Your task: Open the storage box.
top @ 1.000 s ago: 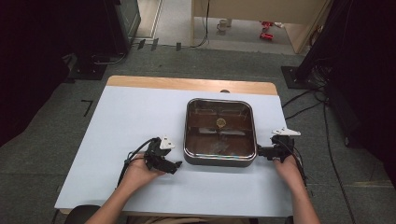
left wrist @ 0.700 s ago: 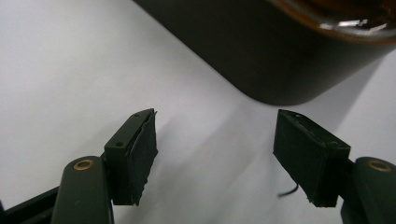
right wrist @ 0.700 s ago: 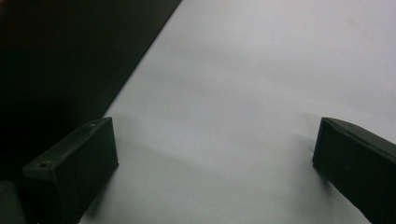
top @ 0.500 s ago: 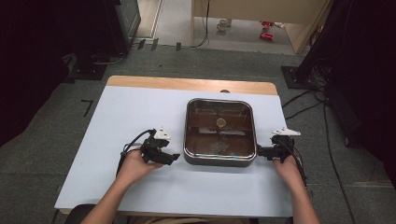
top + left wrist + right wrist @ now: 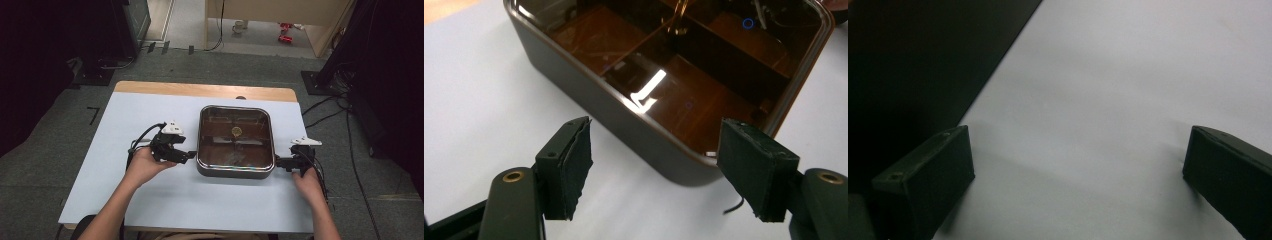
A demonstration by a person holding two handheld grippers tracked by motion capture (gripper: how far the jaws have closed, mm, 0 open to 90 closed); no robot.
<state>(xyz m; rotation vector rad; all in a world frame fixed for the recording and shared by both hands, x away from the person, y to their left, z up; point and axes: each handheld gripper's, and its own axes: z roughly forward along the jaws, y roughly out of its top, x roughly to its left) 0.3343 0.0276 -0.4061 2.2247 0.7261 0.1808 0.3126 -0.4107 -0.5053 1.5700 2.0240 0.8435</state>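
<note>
Standing in the middle of the pale desk (image 5: 150, 210), the dark square pan (image 5: 235, 172) has a glossy brown inside whose contents are hard to make out. The left gripper (image 5: 189, 156) has just been closing, its fingers (image 5: 569, 165) released with nothing between them. The right gripper (image 5: 278, 162) fingers (image 5: 923, 182) are spread over bare desk, beside the pan.

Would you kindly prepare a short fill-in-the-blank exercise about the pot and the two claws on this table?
1. The dark square pot is covered by a ____ lid.
2. The left claw has nothing between its pads, so it is ____.
3. In the high view the right claw sits to the ____ of the pot.
4. The pot rests on a pale ____.

Missing words: glass; open; right; table
</note>
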